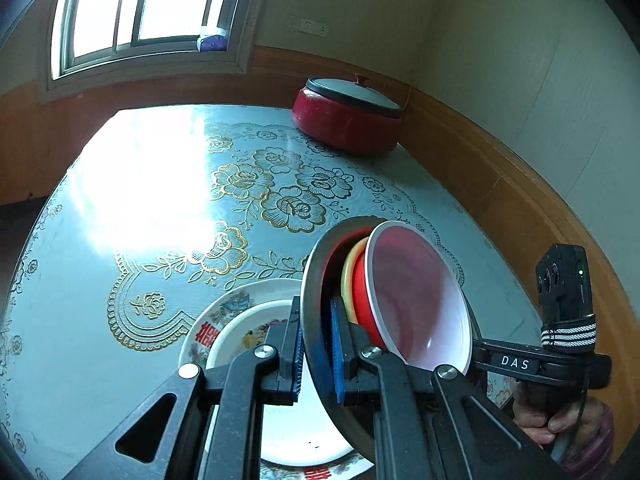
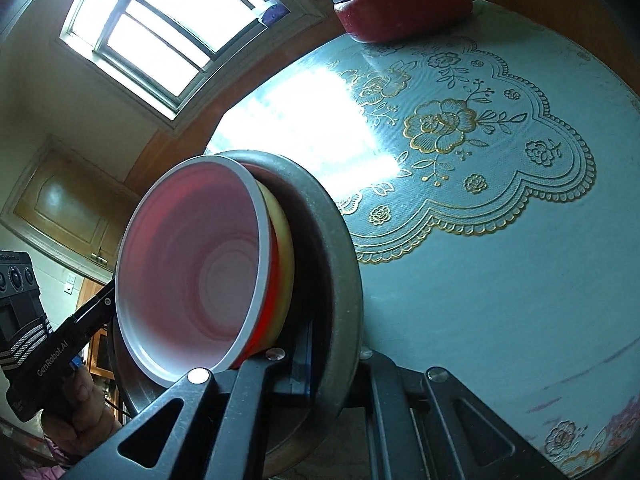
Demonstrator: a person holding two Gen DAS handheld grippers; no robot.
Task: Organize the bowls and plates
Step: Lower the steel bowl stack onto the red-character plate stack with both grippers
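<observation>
**Careful: the nested bowls could slide out of the tilted stack**

You have both grippers pinched on the rim of the dark outer bowl. The left hand-held gripper is clamped on its near edge, blue pads either side of the wall; the right hand-held gripper bites the same rim from the opposite side. The stack is tipped almost on edge, above and just right of the flowered plate on the worktop.

Inside the dark bowl sit a yellow bowl, a red bowl and a white-lined bowl, all loose, held by nothing but nesting. Tilt further and they may slip out onto the plate. Two grips on one thin rim can also twist against each other, so level the stack before lowering. The red pot, well beyond the plate, is no obstacle.
</observation>
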